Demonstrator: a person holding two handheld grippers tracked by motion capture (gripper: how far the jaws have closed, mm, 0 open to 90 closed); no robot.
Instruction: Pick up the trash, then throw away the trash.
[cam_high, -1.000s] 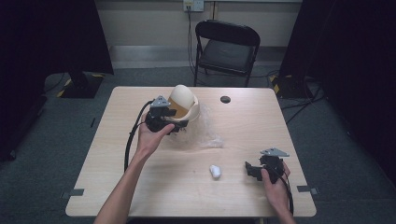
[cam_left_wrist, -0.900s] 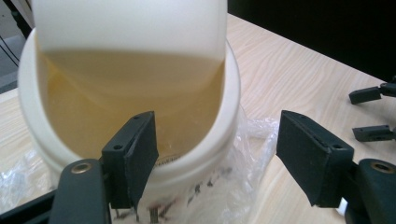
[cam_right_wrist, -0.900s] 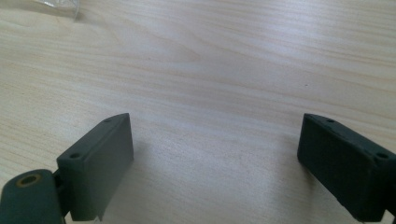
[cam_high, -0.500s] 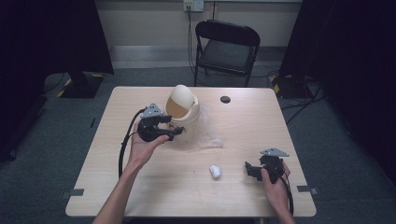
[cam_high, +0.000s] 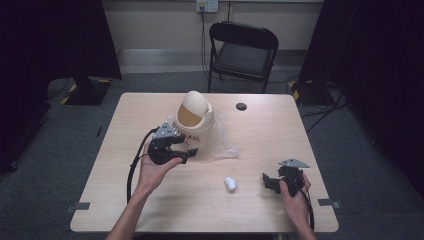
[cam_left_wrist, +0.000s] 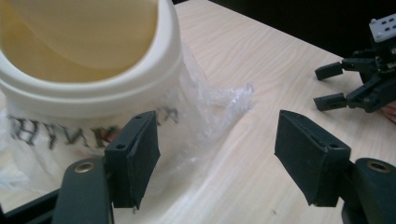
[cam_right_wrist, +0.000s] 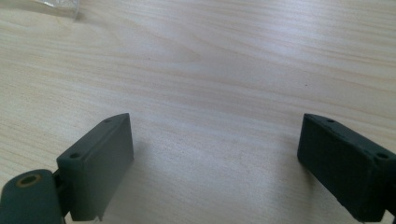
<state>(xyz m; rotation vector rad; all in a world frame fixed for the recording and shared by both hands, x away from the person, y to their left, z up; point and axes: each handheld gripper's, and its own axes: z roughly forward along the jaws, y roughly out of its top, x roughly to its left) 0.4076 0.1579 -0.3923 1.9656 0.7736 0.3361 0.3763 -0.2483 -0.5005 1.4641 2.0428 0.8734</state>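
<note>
Table (cam_high: 125, 200): one, pale wood, with one black folding chair (cam_high: 243, 50) behind its far edge.

Bin (cam_high: 194, 117): one small cream bin with a swing lid, standing at the far middle of the table. A clear plastic liner (cam_high: 222, 145) spills from under its rim and lies crumpled on the wood to the bin's right. In the left gripper view the liner clings to the bin wall and trails off past the jaws.

Left gripper (cam_high: 186, 154): a second ago it was up against the bin's front; now you have drawn it back toward yourself and a little leftward, so it sits just in front of the bin. Jaws about half apart, nothing between them. My reading: you let go of the bin or liner and are lining up afresh, likely for the loose liner edge.

Right gripper (cam_high: 268, 182): has not moved; it rests near the table's near right corner, jaws wide, bare wood between them.

Paper wad (cam_high: 230, 184): one, white, crumpled, between the two grippers, untouched. It looks like the rubbish meant for the bin.

Black disc (cam_high: 241, 106): one, small, far side, right of the bin.

Count: two grippers, one bin, one liner, one wad, one disc.
</note>
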